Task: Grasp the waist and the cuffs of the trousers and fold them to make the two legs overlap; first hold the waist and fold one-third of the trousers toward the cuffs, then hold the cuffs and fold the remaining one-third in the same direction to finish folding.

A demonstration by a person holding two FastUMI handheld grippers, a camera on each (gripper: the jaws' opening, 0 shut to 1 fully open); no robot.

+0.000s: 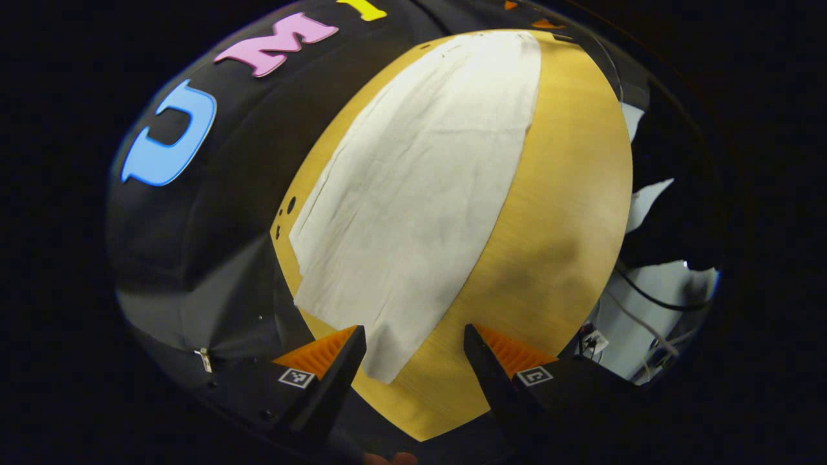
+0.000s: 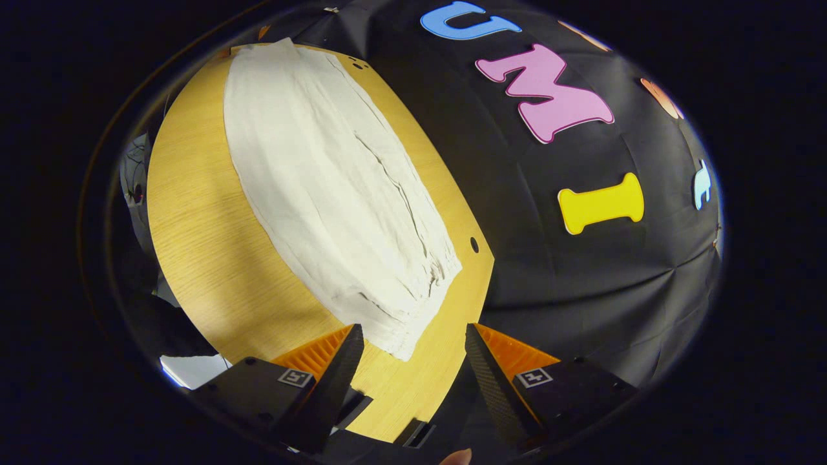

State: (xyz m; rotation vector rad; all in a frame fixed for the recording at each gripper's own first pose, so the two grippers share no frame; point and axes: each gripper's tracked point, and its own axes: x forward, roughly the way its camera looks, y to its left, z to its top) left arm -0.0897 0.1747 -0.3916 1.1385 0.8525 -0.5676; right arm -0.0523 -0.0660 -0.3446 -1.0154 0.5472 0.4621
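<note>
While the trousers (image 1: 413,194) lie flat on the table (image 1: 568,213), both grippers, left (image 1: 413,352) and right (image 2: 410,352), hover with jaws open and empty, a fabric corner just ahead between each. Recommended: descend squarely and pinch all layers.

Left gripper (image 1: 415,337), right gripper (image 2: 409,336), square coded tags

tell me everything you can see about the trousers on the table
The trousers are off-white, of a thin, creased cloth that looks like linen or cotton. They lie flat and stretched out lengthwise on the wooden table. In the right gripper view the near end is gathered into small pleats, like an elastic waist; in the left gripper view the near end is plain. Both grippers hover open just short of them, touching nothing.
</note>
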